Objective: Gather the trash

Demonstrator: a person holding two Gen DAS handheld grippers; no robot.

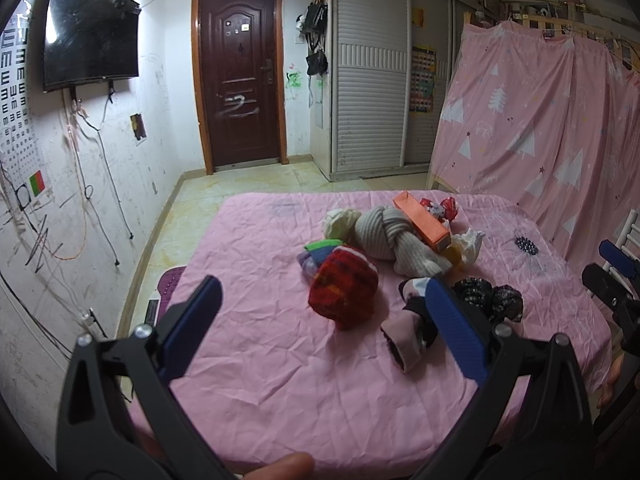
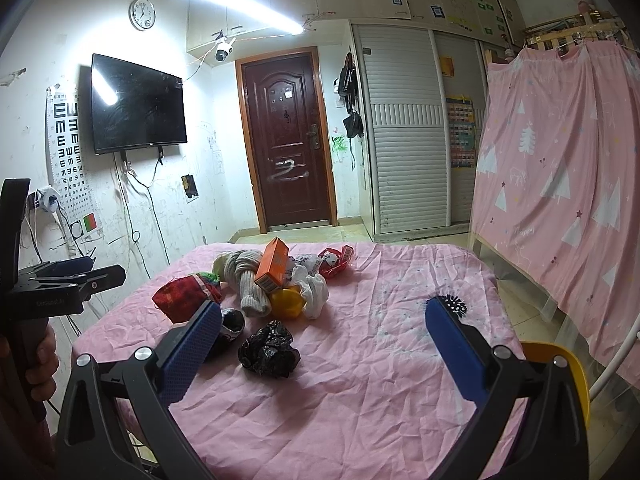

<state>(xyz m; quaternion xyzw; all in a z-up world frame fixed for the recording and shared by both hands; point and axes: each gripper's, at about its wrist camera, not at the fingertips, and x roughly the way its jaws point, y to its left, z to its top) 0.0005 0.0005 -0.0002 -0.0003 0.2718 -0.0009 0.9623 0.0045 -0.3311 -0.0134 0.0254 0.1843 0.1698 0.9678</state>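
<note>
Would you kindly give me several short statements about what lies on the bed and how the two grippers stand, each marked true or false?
1. Both grippers are open and hold nothing. True: the left gripper and the right gripper stand with jaws wide apart.
2. The orange box lies flat on the sheet, apart from the pile. False: it leans on the knotted grey sweater.
3. The crumpled black bag lies nearer the grippers than the box. True.
4. The television shows a picture. False: its screen is dark.
5. The door is open. False: it is shut.
</note>
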